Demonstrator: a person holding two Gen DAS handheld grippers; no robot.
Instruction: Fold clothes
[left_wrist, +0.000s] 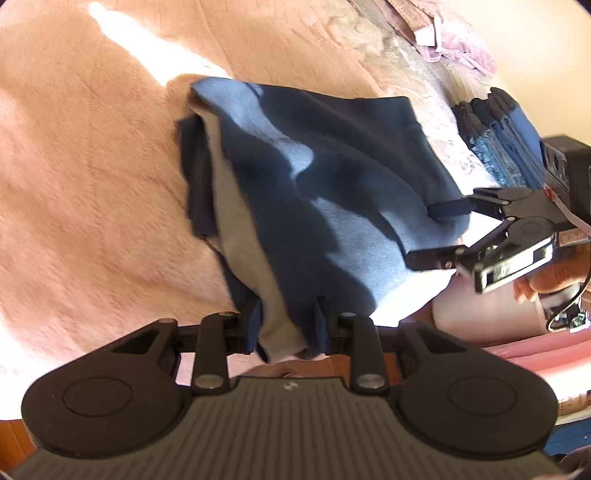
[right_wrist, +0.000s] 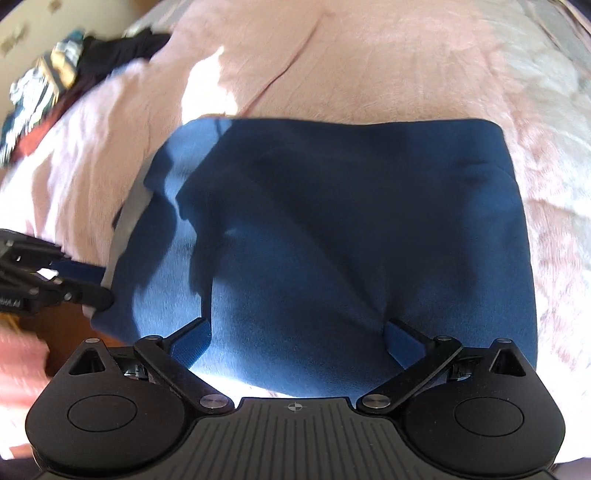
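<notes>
A folded blue fleece garment (left_wrist: 332, 177) with a grey inner layer lies on a pink blanket (left_wrist: 92, 184). My left gripper (left_wrist: 288, 314) is shut on the garment's near edge, where blue and grey cloth bunches between its fingers. The right wrist view shows the left gripper (right_wrist: 98, 286) clamped on the garment's (right_wrist: 351, 221) left edge. My right gripper (right_wrist: 299, 328) stands wide open over the garment's near edge, one finger (right_wrist: 195, 332) on each side. From the left wrist view, the right gripper (left_wrist: 432, 232) straddles the garment's right corner, with a hand behind it.
A stack of folded dark and denim clothes (left_wrist: 498, 136) sits at the far right of the bed. A loose pile of mixed clothes (right_wrist: 55, 74) lies at the upper left. Lilac cloth (left_wrist: 450, 33) lies at the top. The bed's edge and brown floor (right_wrist: 62, 332) are at left.
</notes>
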